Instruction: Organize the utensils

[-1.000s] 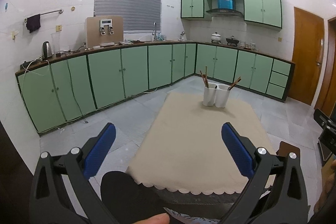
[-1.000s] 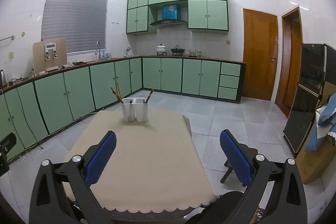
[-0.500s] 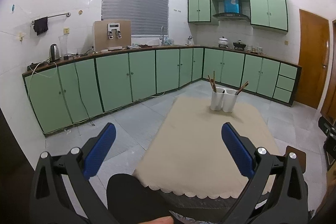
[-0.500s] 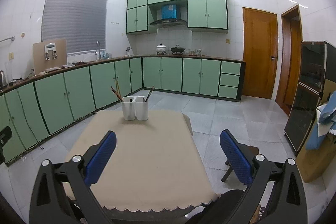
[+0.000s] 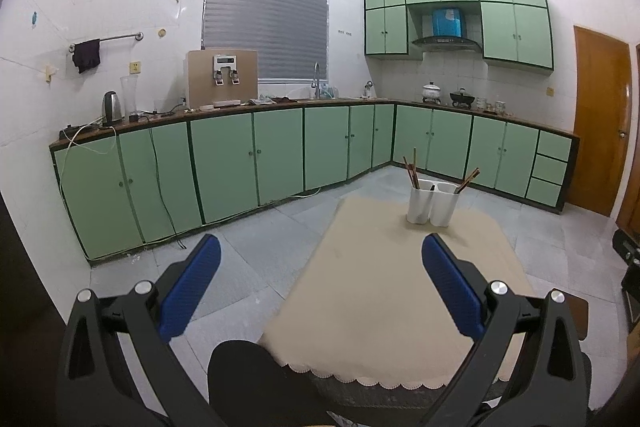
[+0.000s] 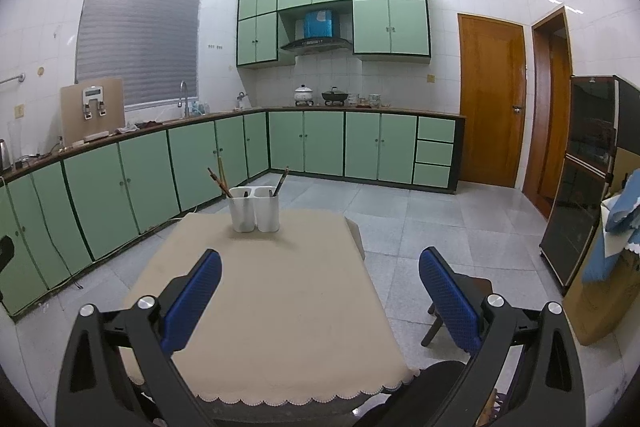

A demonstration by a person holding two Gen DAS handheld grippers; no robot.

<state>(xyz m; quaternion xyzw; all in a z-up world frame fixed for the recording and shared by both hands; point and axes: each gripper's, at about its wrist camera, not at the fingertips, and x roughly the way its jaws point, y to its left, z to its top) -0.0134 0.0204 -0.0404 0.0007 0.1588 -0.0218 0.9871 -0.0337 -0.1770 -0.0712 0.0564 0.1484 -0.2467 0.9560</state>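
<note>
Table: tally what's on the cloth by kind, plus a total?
White two-compartment utensil holder: 1
Compartments with utensils standing in them: 2
Brown stick-like utensils, probably chopsticks, exact number too small to tell: left compartment holds a few, right compartment at least 1
Loose utensils lying on the tablecloth: 0
Total separate items resting on the cloth: 1

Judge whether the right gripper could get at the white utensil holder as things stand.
Probably yes: the right gripper is open, and only bare tablecloth lies between it and the white utensil holder at the far end.
</note>
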